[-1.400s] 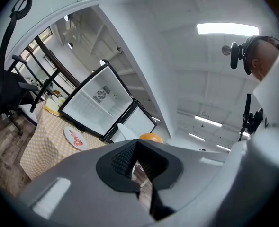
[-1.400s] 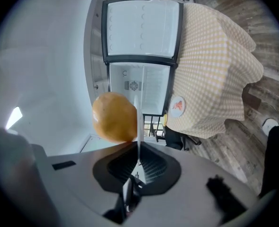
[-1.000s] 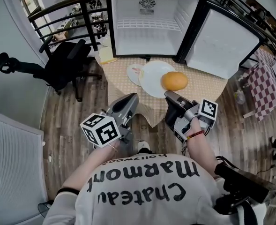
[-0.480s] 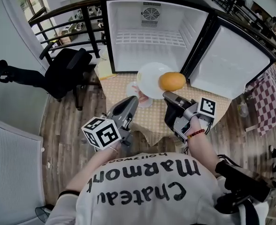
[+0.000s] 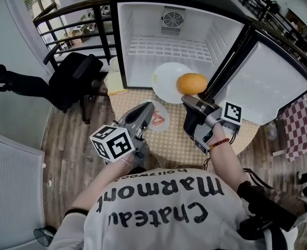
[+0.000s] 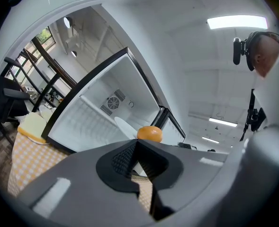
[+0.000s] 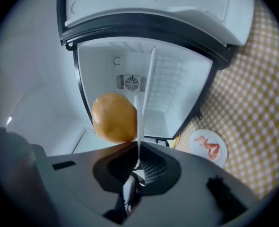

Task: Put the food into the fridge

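The small fridge stands open and bare inside on the checkered table. My right gripper is shut on the rim of a white plate that carries an orange-brown bun; plate and bun hang at the fridge's mouth. From the right gripper view the plate shows edge-on in the right gripper, with the bun on its left. My left gripper is shut and empty, above a small plate of pink food. The left gripper looks toward the bun.
The fridge door swings open to the right. A black office chair and a dark railing stand at the left. Something yellow lies at the table's left corner. A red checkered cloth is at the right.
The person has stepped closer to the fridge. My right gripper has carried the plate and bun forward to the fridge opening. The left gripper now hangs over the small plate.
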Demonstrator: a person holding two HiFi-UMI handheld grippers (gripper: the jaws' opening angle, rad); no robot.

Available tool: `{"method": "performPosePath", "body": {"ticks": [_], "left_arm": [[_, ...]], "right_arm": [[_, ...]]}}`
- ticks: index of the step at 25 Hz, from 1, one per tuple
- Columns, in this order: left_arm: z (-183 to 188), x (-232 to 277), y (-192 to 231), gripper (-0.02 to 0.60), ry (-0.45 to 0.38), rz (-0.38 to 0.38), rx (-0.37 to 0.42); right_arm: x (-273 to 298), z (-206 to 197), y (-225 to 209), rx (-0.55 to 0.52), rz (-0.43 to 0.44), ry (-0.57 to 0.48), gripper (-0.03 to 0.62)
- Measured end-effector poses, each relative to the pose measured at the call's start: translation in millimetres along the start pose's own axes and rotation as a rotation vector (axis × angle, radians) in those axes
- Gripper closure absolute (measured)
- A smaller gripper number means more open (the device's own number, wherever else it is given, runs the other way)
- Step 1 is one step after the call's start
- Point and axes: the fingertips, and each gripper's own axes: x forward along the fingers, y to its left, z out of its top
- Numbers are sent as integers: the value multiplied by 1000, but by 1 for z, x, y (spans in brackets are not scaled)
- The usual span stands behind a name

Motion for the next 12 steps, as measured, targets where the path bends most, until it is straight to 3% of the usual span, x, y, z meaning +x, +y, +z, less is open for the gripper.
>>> {"method": "performPosePath", "body": {"ticks": [4,12], "left_arm": [[8,10,8,580,14,-10,14],[18,33,36,580,122,-73,36]], "right_arm": [[16,12,4,6,-2,-6,569],[41,36,7,22,-10,-96,569]]}}
